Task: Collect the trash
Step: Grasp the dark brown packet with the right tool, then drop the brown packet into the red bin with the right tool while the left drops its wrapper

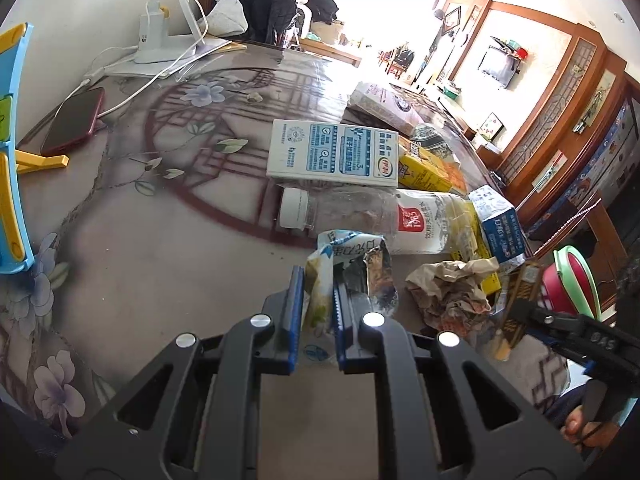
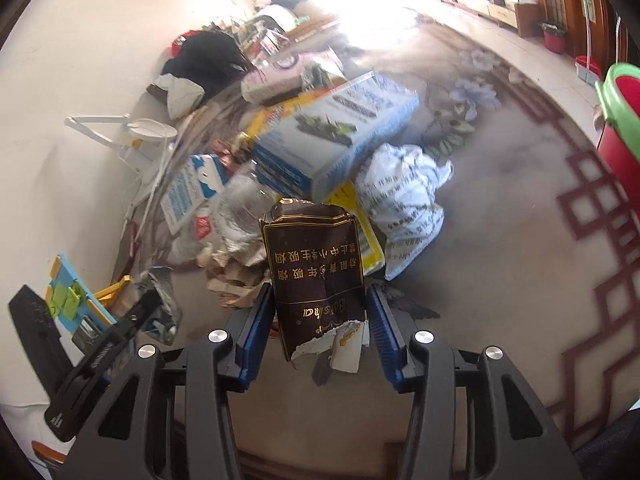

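Note:
My left gripper [image 1: 318, 284] is shut on a crumpled white, yellow and blue foil wrapper [image 1: 352, 256], just above the flowered tablecloth [image 1: 160, 264]. My right gripper [image 2: 320, 300] is shut on a torn dark brown cigarette pack [image 2: 316, 264] with gold lettering, which stands upright between the blue pads. In the left wrist view the same pack [image 1: 520, 284] shows at the right, beside a red bin with a green rim [image 1: 568, 280]. That bin [image 2: 620, 120] sits at the right edge of the right wrist view.
Ahead lies a pile of rubbish: a white milk carton [image 1: 332, 152], a clear plastic bottle [image 1: 360, 216], crumpled brown paper [image 1: 452, 288], a blue box [image 2: 332, 136] and a crumpled white bag [image 2: 404, 192]. A phone [image 1: 74, 120], lamp base [image 1: 160, 36] and blue-yellow stand [image 1: 12, 160] stand left.

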Action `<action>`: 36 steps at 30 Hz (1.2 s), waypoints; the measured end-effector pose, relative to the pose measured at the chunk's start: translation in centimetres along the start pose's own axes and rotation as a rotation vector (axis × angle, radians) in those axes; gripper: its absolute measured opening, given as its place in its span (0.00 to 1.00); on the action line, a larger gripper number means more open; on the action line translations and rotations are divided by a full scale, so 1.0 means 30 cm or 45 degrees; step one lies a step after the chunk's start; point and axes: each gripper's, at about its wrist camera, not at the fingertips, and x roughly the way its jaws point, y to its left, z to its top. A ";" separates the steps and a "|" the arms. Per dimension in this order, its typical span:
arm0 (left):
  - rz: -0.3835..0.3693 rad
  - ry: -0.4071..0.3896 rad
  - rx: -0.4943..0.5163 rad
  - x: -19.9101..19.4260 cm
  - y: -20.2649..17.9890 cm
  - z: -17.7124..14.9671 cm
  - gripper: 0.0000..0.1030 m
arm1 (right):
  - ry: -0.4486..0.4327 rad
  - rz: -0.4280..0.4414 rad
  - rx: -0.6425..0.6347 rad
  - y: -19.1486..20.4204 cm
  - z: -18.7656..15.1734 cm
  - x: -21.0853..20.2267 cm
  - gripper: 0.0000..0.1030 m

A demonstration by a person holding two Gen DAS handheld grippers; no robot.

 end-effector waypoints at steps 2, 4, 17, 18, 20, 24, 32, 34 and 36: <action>0.001 -0.005 0.008 -0.002 -0.003 0.000 0.12 | -0.025 0.005 -0.013 0.007 0.001 -0.028 0.44; 0.002 -0.015 0.018 -0.006 -0.008 -0.001 0.12 | -0.047 0.012 -0.018 0.009 -0.001 -0.054 0.44; -0.049 -0.068 0.109 -0.091 -0.088 -0.002 0.11 | -0.199 0.011 -0.038 0.008 0.015 -0.218 0.44; -0.062 -0.073 0.111 -0.102 -0.099 0.002 0.11 | -0.213 0.009 -0.039 0.006 0.016 -0.231 0.44; -0.087 -0.085 0.125 -0.121 -0.126 0.007 0.11 | -0.245 0.008 -0.033 -0.001 0.025 -0.260 0.44; -0.151 -0.072 0.145 -0.132 -0.183 0.016 0.11 | -0.286 0.018 -0.014 -0.025 0.036 -0.306 0.44; -0.264 -0.063 0.249 -0.144 -0.368 0.017 0.11 | -0.342 0.023 0.024 -0.075 0.042 -0.370 0.44; -0.288 -0.066 0.277 -0.141 -0.422 0.024 0.11 | -0.359 0.017 0.033 -0.095 0.043 -0.391 0.44; -0.299 -0.072 0.289 -0.139 -0.453 0.030 0.11 | -0.379 0.006 0.044 -0.119 0.043 -0.413 0.44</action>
